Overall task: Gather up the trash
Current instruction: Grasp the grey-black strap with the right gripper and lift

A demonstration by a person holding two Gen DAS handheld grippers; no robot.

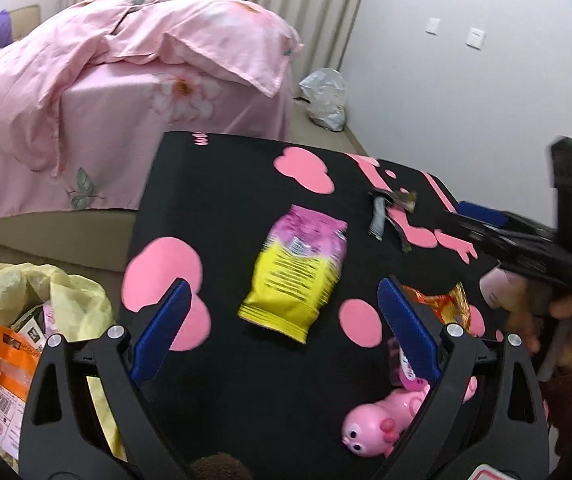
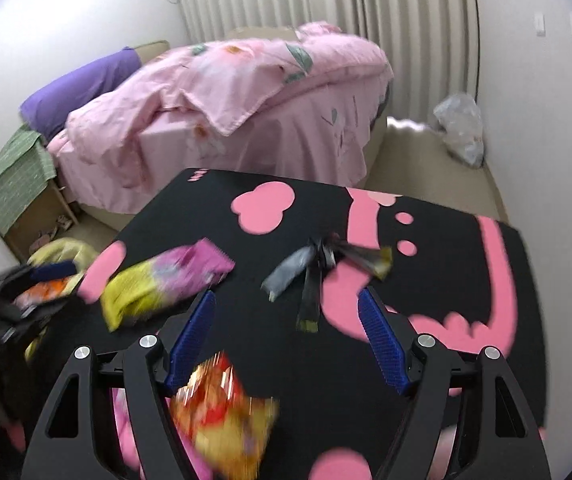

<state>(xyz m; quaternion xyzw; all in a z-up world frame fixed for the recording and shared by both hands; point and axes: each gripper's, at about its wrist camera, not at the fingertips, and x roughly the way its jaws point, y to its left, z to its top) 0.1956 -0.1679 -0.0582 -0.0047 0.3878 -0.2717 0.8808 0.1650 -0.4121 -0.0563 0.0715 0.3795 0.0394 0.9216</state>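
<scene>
A: While hovering over the black mat (image 1: 245, 380) with pink shapes, left gripper (image 1: 286, 320) spread as wide as possible, blue pads bare, nothing clamped. Straight ahead between the pads: a yellow-and-purple snack bag (image 1: 298, 272), flat on the mat, purple end away, yellow end toward the gripper, dark print lines on the yellow part.

B: And further out?

A: Beyond and to the right of that bag, a clump of grey and dark crumpled wrappers (image 1: 386, 216). Just behind the right pad, an orange-red shiny wrapper (image 1: 438, 300). Close under the gripper, right side, a pink toy (image 1: 374, 428). Off the mat, down left, a yellow plastic bag (image 1: 45, 292) holding orange packaging.

B: Right gripper?

A: Right gripper (image 2: 286, 344) also open, fairly wide, pads touching nothing. Near its left pad and below, the orange-red shiny wrapper (image 2: 225, 412), blurred, lying on the mat (image 2: 486, 360). Ahead, between the pads, the grey and dark wrappers (image 2: 310, 276). Ahead left, the yellow-and-purple bag (image 2: 165, 284). Far left, the left gripper (image 2: 25, 292), blurred.
</scene>
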